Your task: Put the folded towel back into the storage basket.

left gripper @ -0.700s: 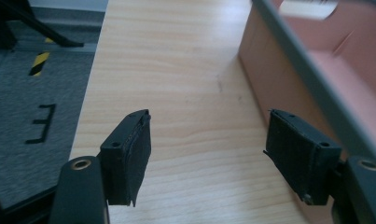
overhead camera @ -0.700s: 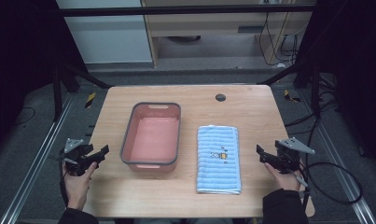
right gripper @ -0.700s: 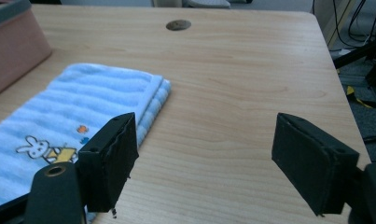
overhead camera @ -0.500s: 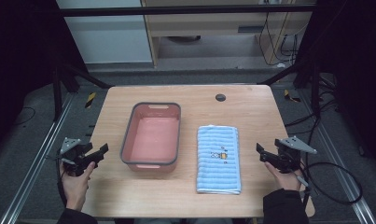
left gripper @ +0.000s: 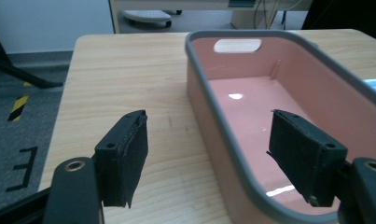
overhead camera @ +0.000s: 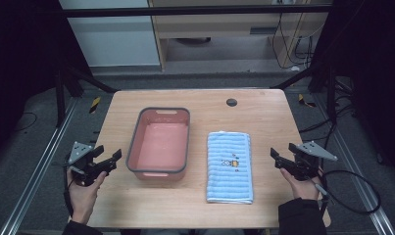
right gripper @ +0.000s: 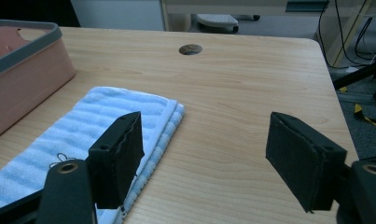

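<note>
A pink tub [overhead camera: 160, 143] with a grey rim stands empty left of the table's middle; its near end rises close up in the left gripper view [left gripper: 288, 107]. To its right lies a folded blue striped towel [overhead camera: 229, 166] with a small picture on it, also in the right gripper view [right gripper: 83, 135]. My left gripper [overhead camera: 109, 159] hovers open at the table's left edge, just left of the tub, nothing between its jaws [left gripper: 213, 168]. Near the right edge my right gripper [overhead camera: 278, 156] is open and empty, right of the towel [right gripper: 204, 158].
A round cable hole [overhead camera: 231, 102] sits at the far side of the wooden table [overhead camera: 263, 117]. Black frame legs and cables stand on the floor around the table. Pale cabinets [overhead camera: 111, 34] line the back.
Both hands have barely shifted; the left gripper edged slightly away from the tub. Nothing was taken hold of or let go.
</note>
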Tool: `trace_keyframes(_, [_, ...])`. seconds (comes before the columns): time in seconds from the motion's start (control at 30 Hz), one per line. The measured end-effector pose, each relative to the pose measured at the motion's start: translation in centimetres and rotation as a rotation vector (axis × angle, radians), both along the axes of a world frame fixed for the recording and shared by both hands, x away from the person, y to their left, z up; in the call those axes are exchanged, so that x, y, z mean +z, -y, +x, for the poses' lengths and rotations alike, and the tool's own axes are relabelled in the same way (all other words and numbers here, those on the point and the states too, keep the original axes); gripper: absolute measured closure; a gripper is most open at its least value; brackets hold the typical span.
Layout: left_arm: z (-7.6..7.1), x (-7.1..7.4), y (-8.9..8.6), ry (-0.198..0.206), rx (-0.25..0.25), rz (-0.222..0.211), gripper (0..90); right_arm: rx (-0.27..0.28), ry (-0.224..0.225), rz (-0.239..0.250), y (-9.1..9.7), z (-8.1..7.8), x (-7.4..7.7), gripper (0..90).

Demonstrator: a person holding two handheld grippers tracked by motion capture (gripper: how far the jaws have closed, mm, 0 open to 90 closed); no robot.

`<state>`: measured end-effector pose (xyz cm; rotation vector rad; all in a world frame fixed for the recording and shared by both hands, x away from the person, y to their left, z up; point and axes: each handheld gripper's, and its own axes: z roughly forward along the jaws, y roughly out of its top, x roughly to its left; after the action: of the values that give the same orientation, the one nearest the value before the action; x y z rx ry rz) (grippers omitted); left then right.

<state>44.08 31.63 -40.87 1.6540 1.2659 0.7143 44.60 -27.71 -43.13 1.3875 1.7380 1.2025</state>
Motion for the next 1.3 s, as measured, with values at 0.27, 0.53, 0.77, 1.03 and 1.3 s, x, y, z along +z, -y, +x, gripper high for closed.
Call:
trace_keyframes(0.27, [-0.7,0.8,2.0,0.019,-0.057,-0.012,25.6,0.001,0.002,0.0,0.0,0.0,0.6,32.3])
trace_keyframes(0.53, [-1.3,1.5,3.7,0.037,-0.094,-0.012,23.9,0.006,0.003,-0.003,-0.4,0.4,1.0,33.5])
trace_keyframes(0.77, [-1.2,1.5,4.9,0.036,-0.107,-0.008,24.3,0.026,-0.002,-0.016,-1.2,1.1,1.5,34.4])
trace_keyframes(1.03, [-1.1,2.3,6.4,0.065,-0.124,-0.01,25.6,0.063,0.02,-0.013,-2.3,2.3,3.1,32.4])
trace_keyframes(1.3, [-0.7,3.1,8.7,0.087,-0.155,-0.044,26.9,0.069,0.037,0.016,-3.3,3.3,4.6,32.9])
